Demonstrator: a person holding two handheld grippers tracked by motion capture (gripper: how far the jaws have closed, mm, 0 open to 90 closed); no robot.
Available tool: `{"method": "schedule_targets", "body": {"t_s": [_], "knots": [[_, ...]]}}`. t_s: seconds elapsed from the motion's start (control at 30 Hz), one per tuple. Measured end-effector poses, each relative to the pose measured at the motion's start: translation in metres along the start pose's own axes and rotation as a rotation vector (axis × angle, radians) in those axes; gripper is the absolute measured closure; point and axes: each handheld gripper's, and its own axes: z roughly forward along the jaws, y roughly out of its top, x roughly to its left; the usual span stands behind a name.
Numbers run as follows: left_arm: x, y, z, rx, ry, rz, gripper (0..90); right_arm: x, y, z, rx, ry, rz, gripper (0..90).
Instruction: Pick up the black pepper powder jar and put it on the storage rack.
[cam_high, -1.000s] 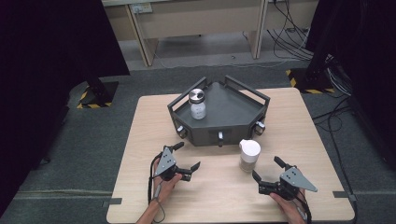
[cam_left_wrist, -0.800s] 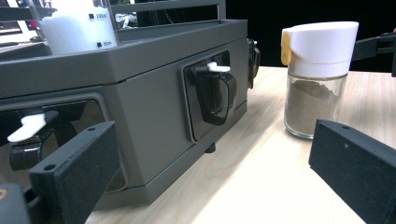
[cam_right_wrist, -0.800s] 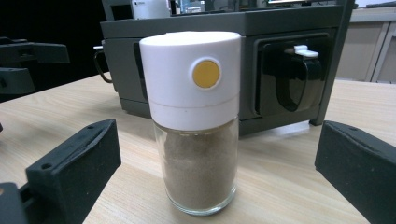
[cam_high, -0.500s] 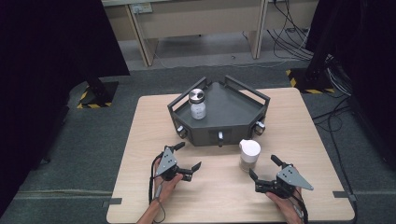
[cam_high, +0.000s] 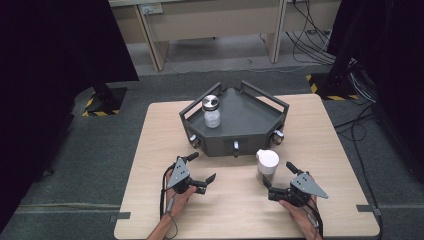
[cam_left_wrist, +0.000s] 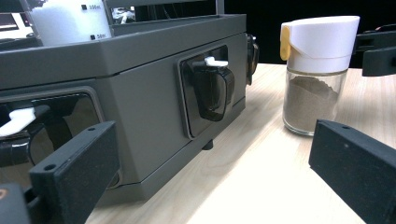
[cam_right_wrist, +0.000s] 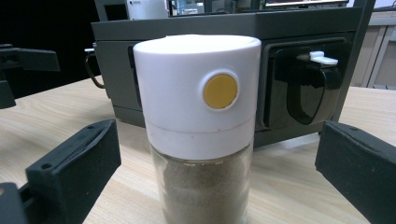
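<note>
A glass shaker with a white lid and brown powder stands on the table in front of the dark grey tray. My right gripper is open just behind it, and the shaker stands between the spread jaws of the right gripper, untouched. My left gripper rests open on the table near the tray's front left, with nothing between its jaws. The left gripper faces the tray's front wall, with the shaker at the right. On the tray stands a silver-lidded jar of white contents.
The tray has a raised rail and black latches with white tabs on its front walls. Bare wooden table lies between the two grippers. Cables and desk legs are on the floor behind the table.
My right gripper has edged slightly left and closer to the shaker. The left gripper, the jar and the shaker have stayed in place.
</note>
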Motion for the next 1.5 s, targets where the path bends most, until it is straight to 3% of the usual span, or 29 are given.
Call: {"method": "schedule_targets", "body": {"t_s": [0.43,0.87,1.5], "knots": [[0.0,-0.001,-0.001,0.002,0.007,-0.006,1.4,0.002,0.002,0.012,0.01,0.013,0.001,3.6],[0.0,-0.002,-0.001,0.004,0.011,-0.009,1.4,0.002,0.002,0.015,0.029,-0.018,-0.014,8.4],[-0.006,-0.004,-0.011,0.013,0.039,-0.009,1.4,0.001,0.009,0.026,0.062,0.013,-0.031,16.2]]}}
